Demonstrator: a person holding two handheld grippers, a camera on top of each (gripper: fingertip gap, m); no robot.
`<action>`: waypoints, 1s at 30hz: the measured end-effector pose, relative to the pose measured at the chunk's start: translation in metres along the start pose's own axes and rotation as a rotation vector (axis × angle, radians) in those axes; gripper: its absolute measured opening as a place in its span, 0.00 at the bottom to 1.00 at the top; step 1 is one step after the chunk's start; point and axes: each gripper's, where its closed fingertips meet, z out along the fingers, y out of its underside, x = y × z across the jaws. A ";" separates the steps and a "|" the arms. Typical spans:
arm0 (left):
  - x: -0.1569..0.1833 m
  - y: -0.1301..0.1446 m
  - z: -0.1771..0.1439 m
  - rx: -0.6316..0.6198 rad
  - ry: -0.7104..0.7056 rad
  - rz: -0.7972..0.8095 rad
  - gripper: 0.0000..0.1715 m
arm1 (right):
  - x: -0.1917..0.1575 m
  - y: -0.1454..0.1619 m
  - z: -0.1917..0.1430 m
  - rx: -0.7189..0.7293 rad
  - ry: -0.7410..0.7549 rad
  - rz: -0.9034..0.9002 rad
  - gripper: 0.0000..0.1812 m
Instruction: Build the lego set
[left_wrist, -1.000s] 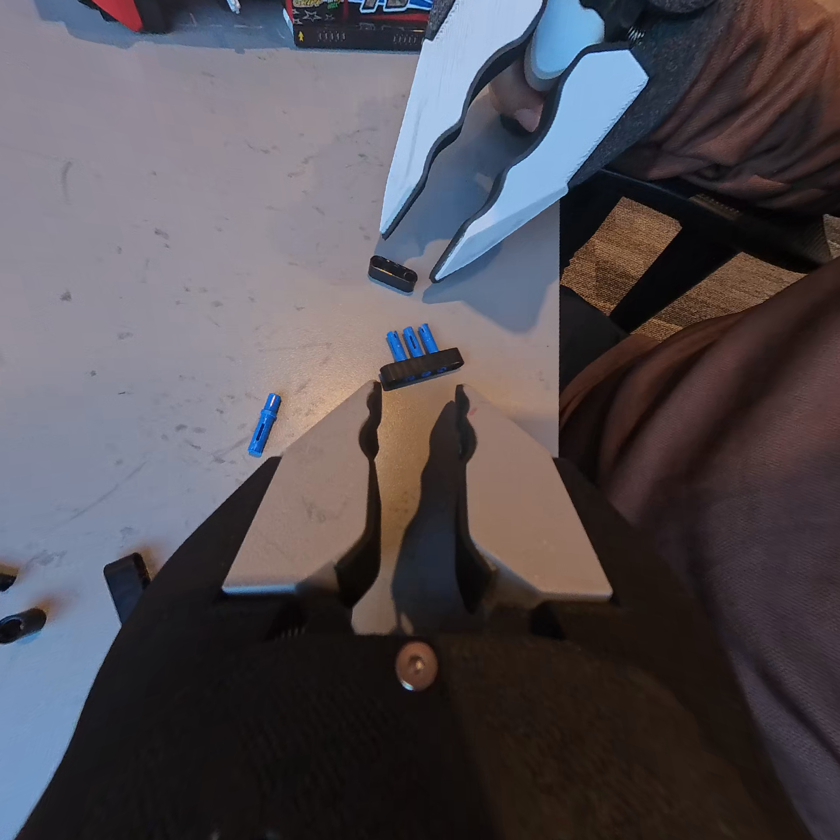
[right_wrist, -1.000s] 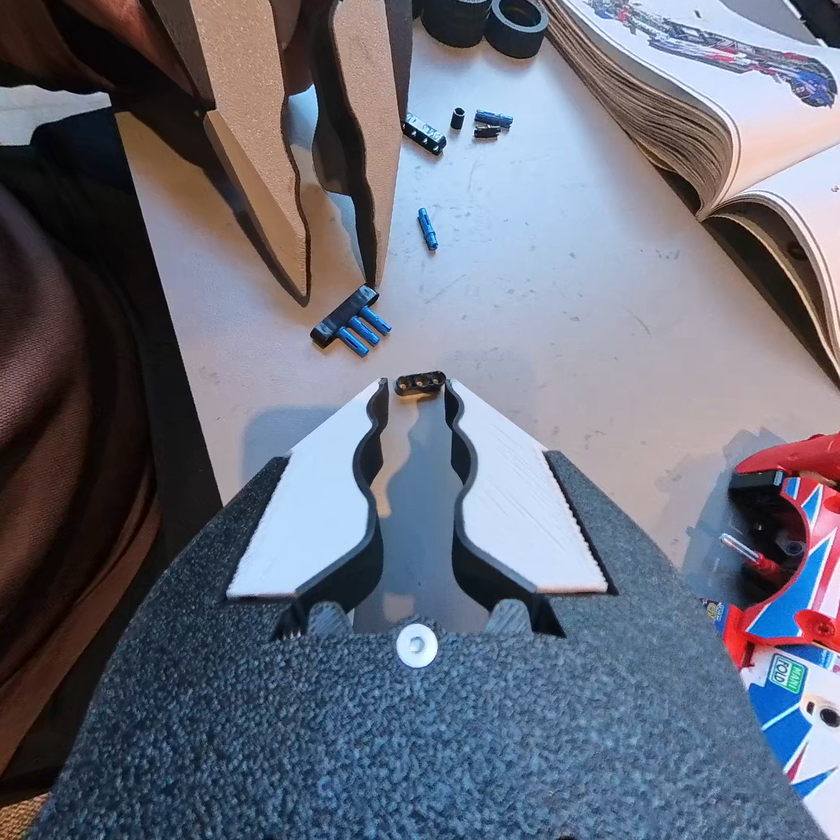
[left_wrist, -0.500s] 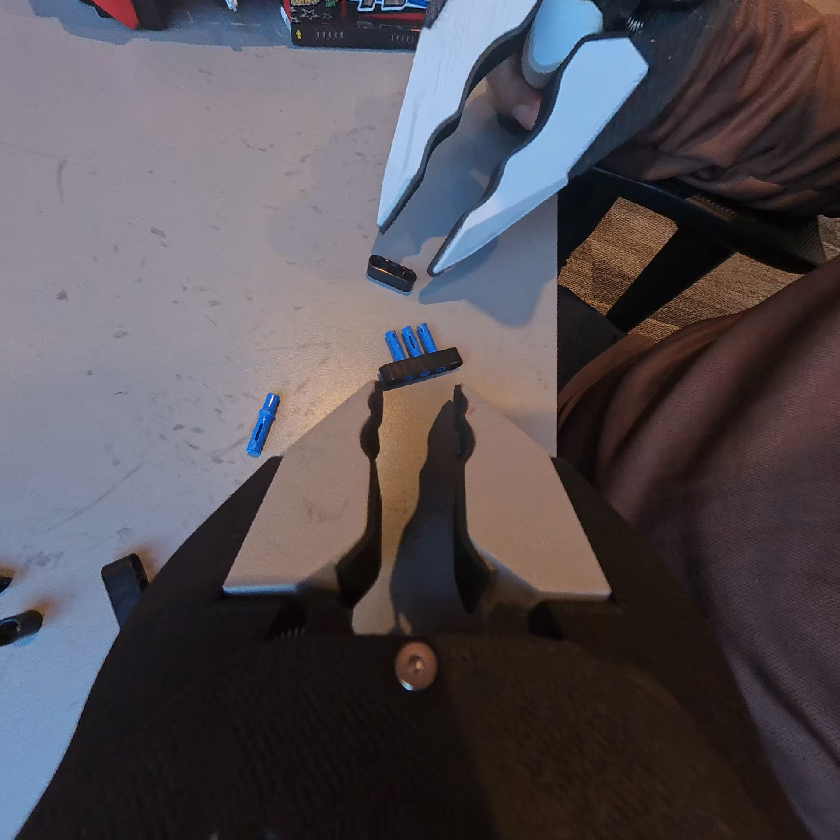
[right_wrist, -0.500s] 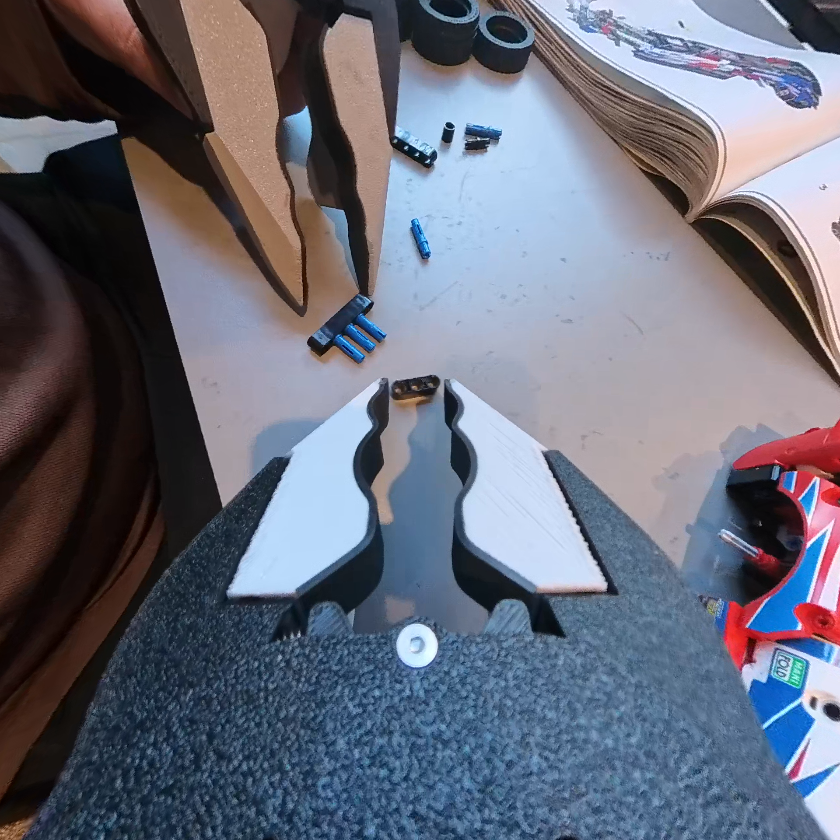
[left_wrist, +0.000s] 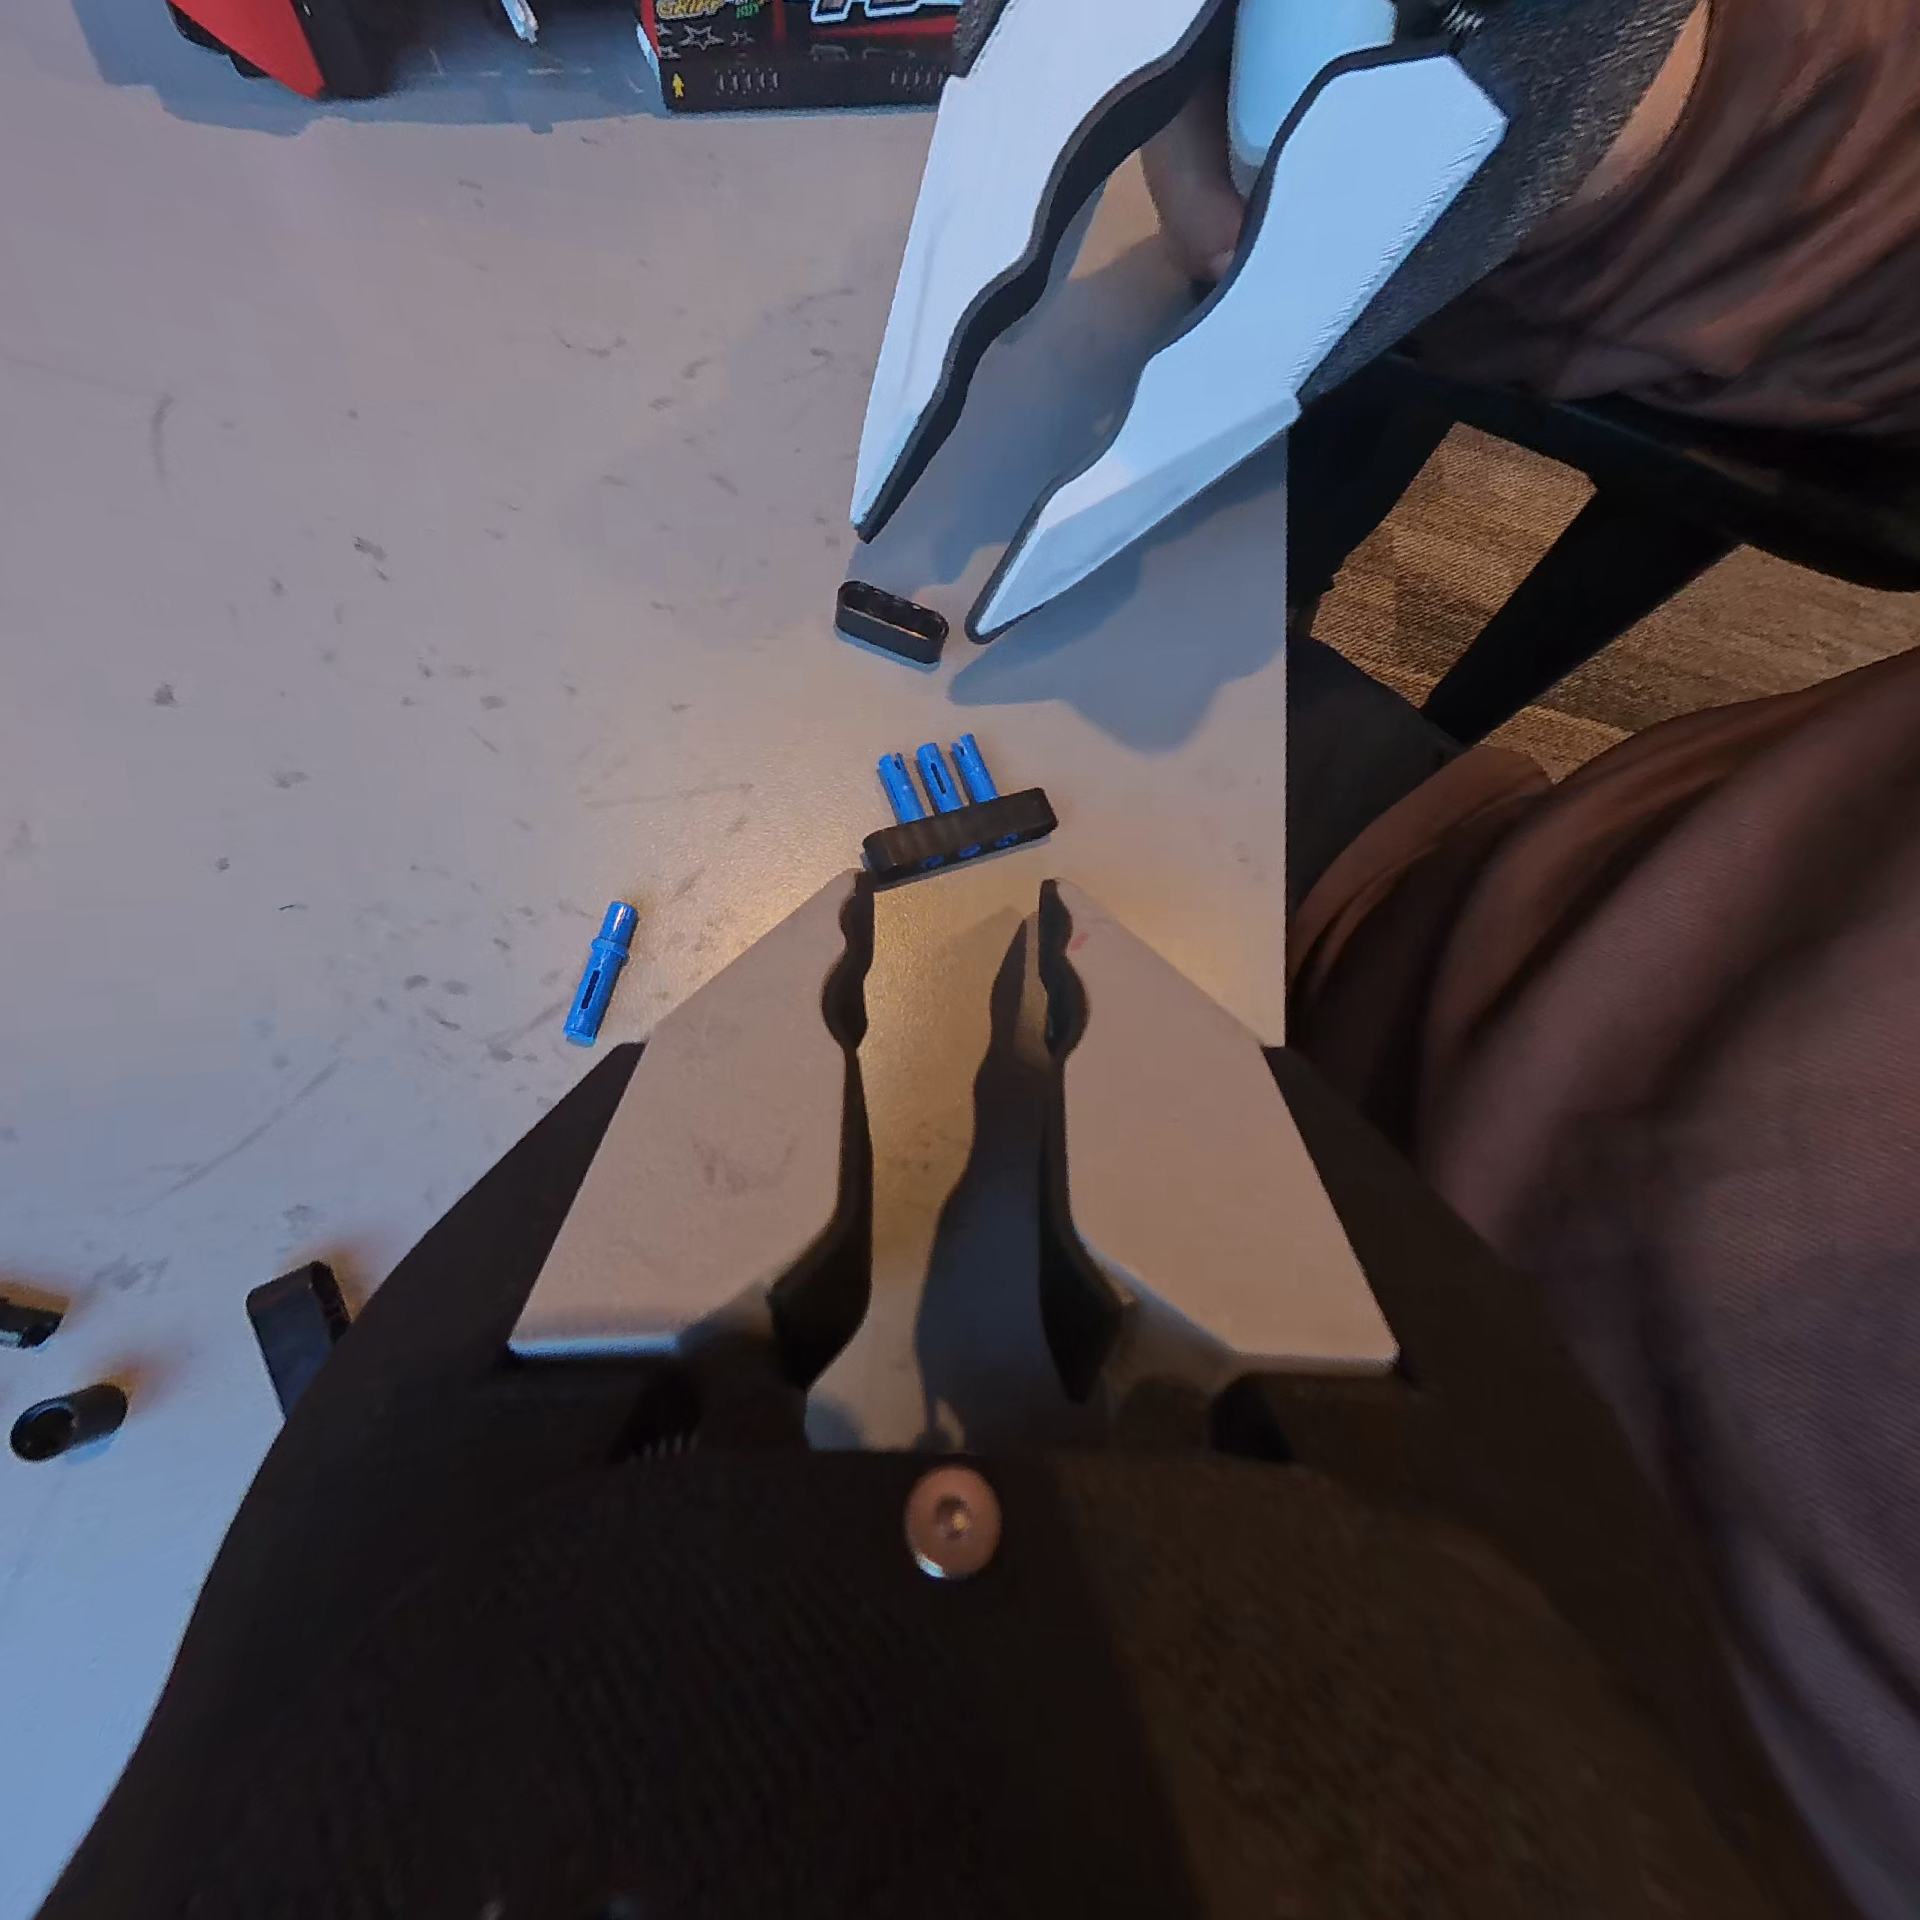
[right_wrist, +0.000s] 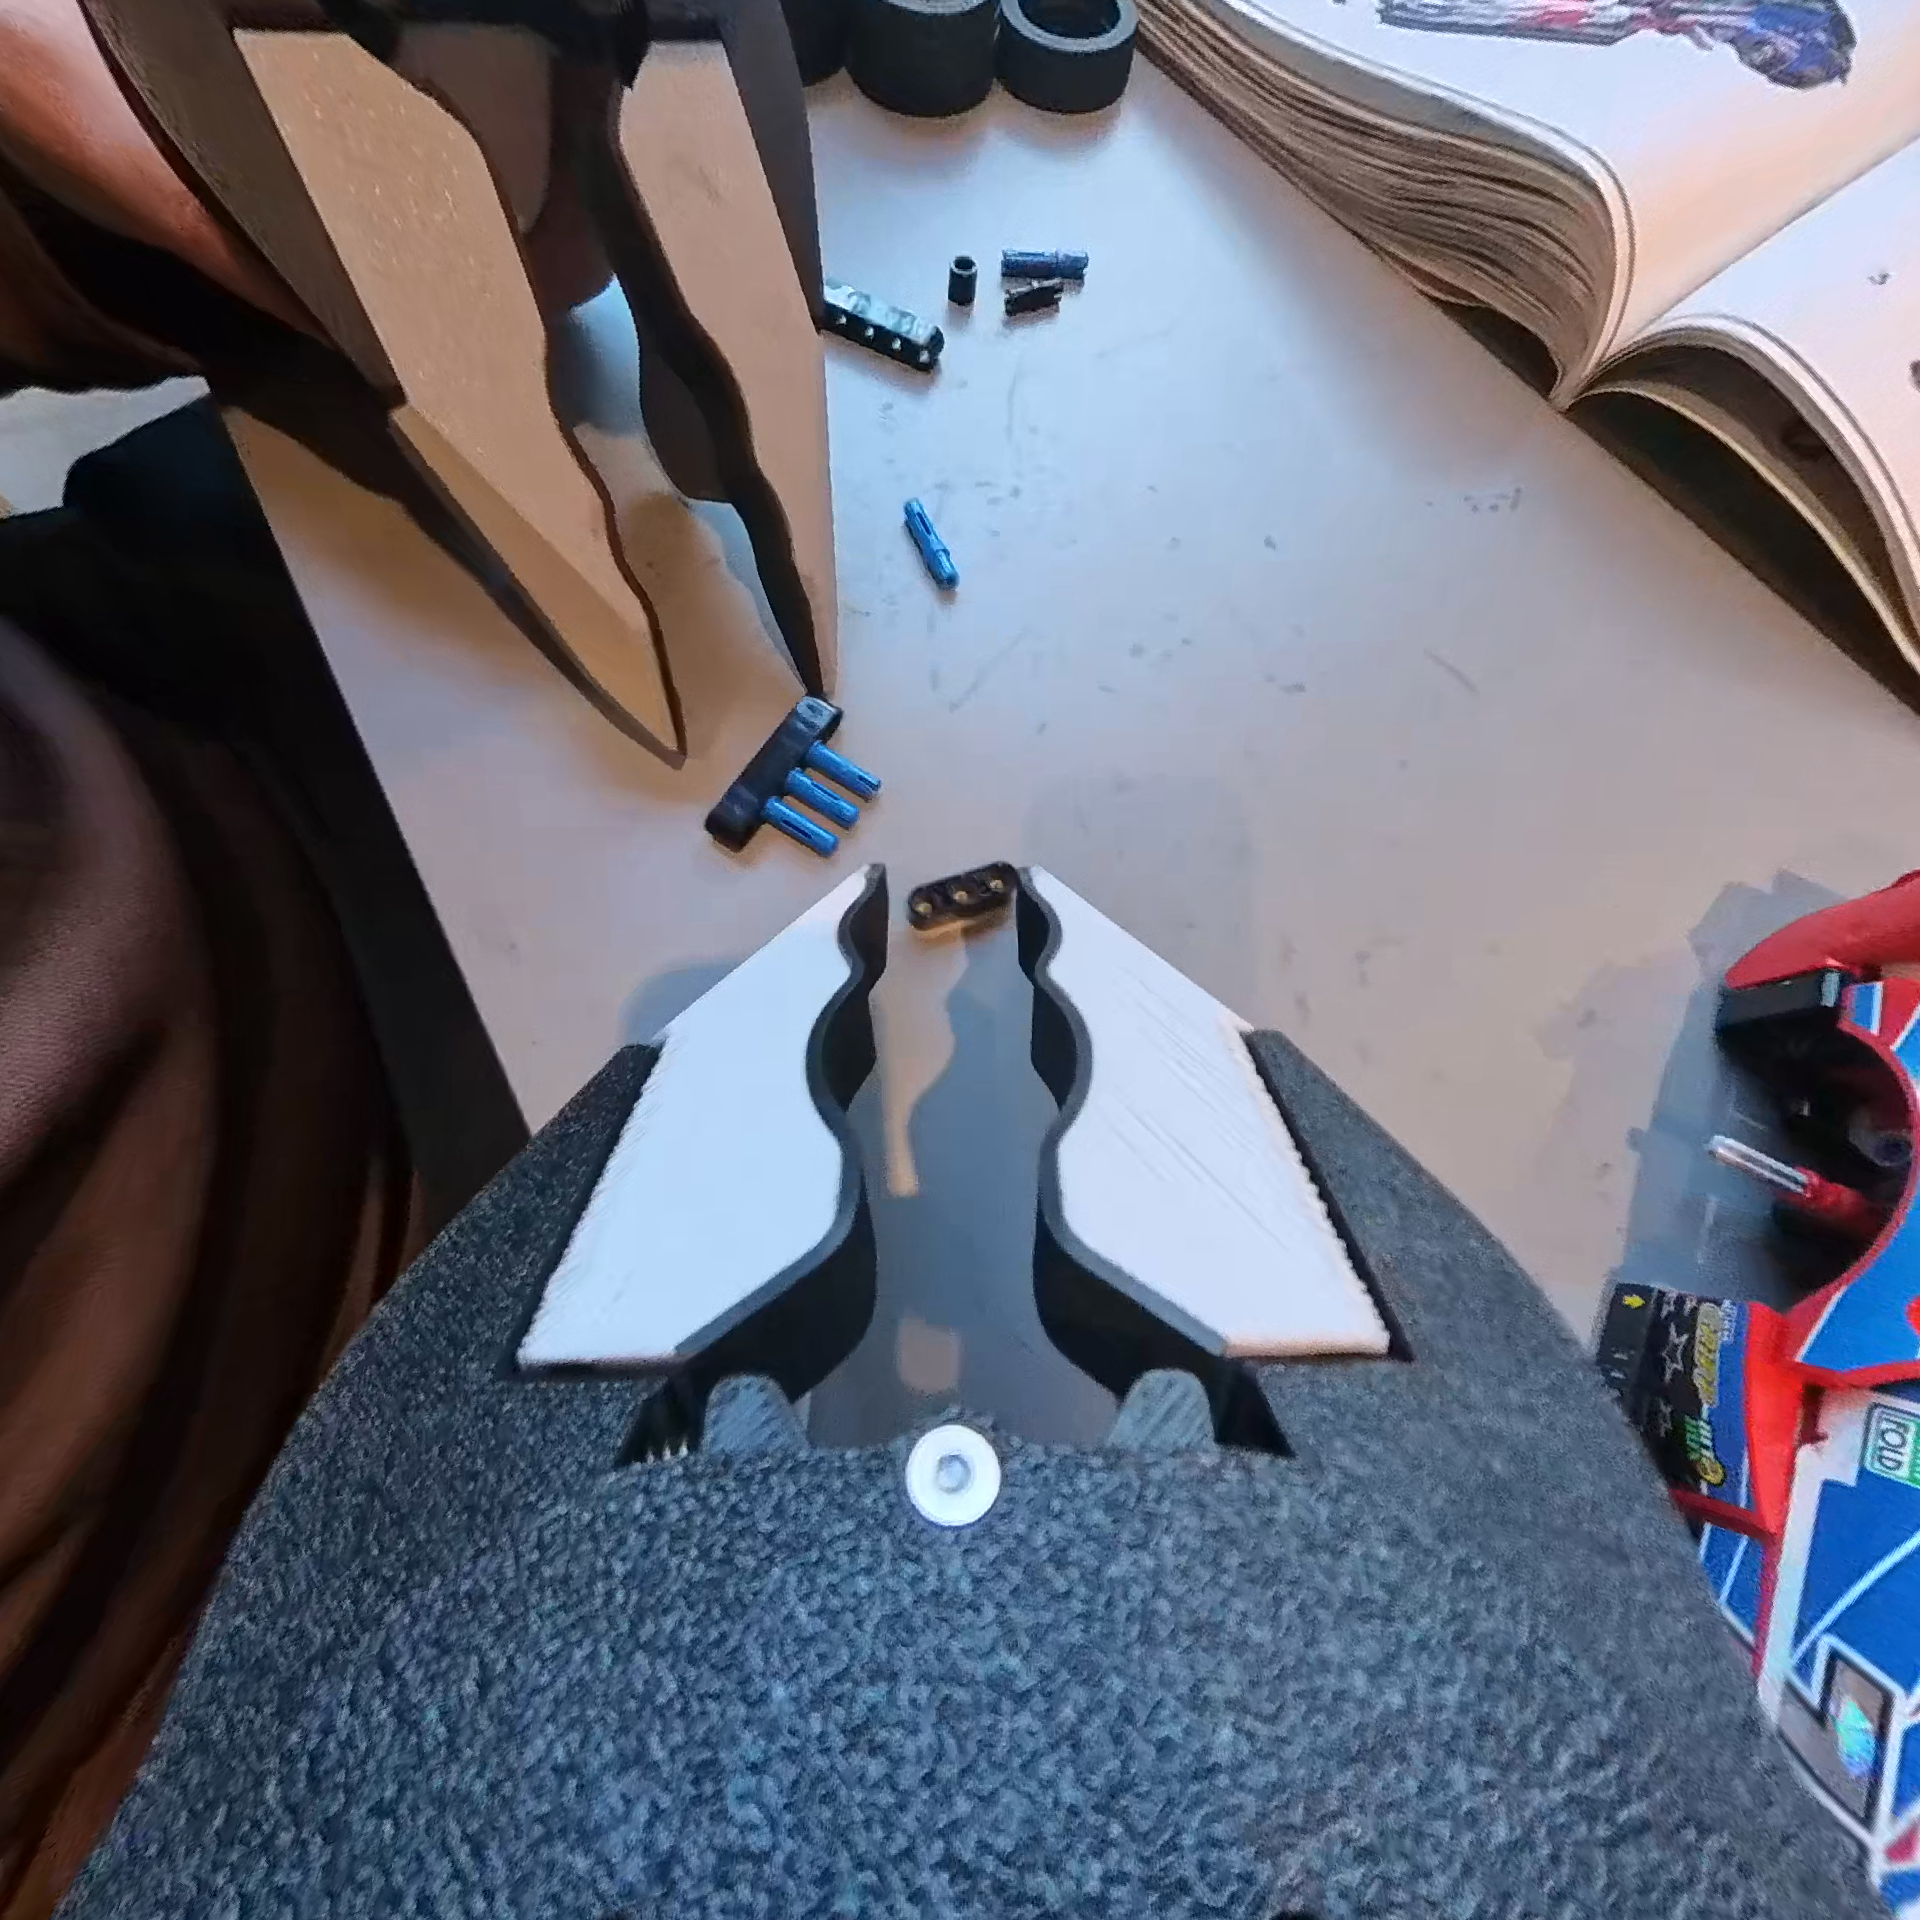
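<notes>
A black beam with three blue pins (left_wrist: 961, 821) lies on the grey table near its edge, just ahead of my left gripper (left_wrist: 951, 888), which is open and empty. It also shows in the right wrist view (right_wrist: 790, 774), with the left gripper (right_wrist: 748, 727) right behind it. A short black three-hole beam (right_wrist: 961, 894) lies on the table between the tips of my open right gripper (right_wrist: 951, 878), not clamped. In the left wrist view the short beam (left_wrist: 891, 621) sits by the right gripper (left_wrist: 920, 582). A loose blue pin (left_wrist: 601, 971) lies to the left.
The table edge (left_wrist: 1283, 727) runs close on the person's side. An open instruction book (right_wrist: 1558, 208), black tyres (right_wrist: 1060, 52), a longer black beam (right_wrist: 883, 322) and small pins (right_wrist: 1044, 262) lie farther off. A red and blue car model (right_wrist: 1849, 1143) stands at the right. One gripper's finger ends stand about 6 cm off the other's. Between my left fingertips and the loose blue pin (left_wrist: 601, 971) there is roughly 5 cm. My right wrist view (right_wrist: 928, 533) looks at it from another angle.
The right gripper has moved forward, so the short beam now sits between its tips. The left gripper has edged closer to the pinned beam. No piece has moved.
</notes>
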 end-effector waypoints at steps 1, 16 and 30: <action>0.000 0.000 0.000 0.000 -0.003 0.001 0.17 | -0.001 -0.003 -0.002 0.006 0.009 -0.004 0.13; -0.002 -0.001 0.000 0.007 -0.023 -0.012 0.19 | -0.037 -0.005 0.022 -0.061 0.053 0.082 0.08; 0.000 -0.012 -0.005 0.034 -0.146 0.260 0.19 | -0.040 -0.004 -0.014 0.097 -0.131 0.374 0.04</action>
